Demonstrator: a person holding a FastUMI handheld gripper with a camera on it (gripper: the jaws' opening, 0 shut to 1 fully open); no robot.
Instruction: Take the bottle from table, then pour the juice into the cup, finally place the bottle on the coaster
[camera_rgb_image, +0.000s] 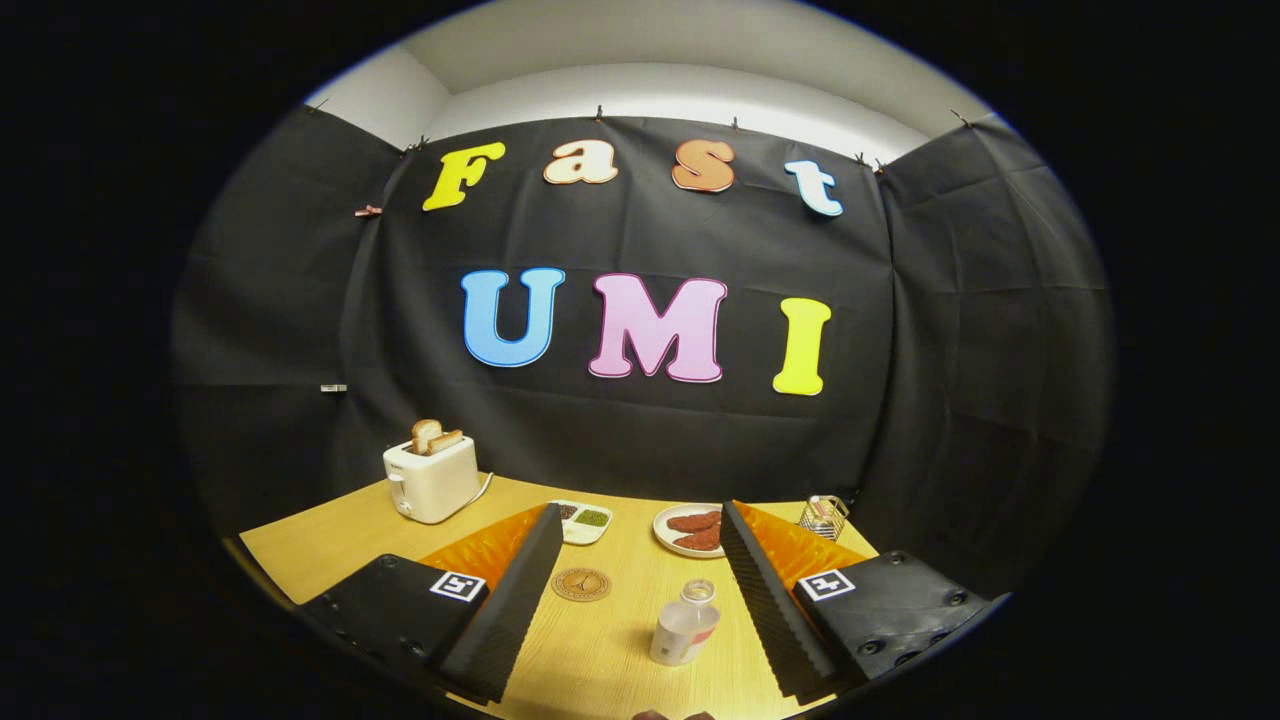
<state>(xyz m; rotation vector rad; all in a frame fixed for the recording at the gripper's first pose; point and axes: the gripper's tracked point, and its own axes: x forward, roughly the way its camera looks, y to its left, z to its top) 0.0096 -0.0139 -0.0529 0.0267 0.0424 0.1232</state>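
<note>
The wooden table spreads pale and bare-grained under everything, backed by the black cloth wall. Over its near part hangs the gripper, its two black ribbed fingers spread wide apart and pressing on nothing, each backed by an orange panel and a black mount carrying a square marker. At the far left of the table stands a white toaster with two slices of toast sticking up from its slots and a cord trailing off to its right. Beyond the fingertips, a white plate holds two reddish-brown patties. To the left of the plate lies a small white divided dish with dark and green fillings in its compartments. Between the fingers, nearer the right one, stands the bottle, clear plastic, upright, uncapped, touched by neither finger. Farther ahead and closer to the left finger lies the round brown coaster, flat on the wood and well apart from the bottle. Past the right fingertip sits a small wire basket near the table's far edge.
</note>
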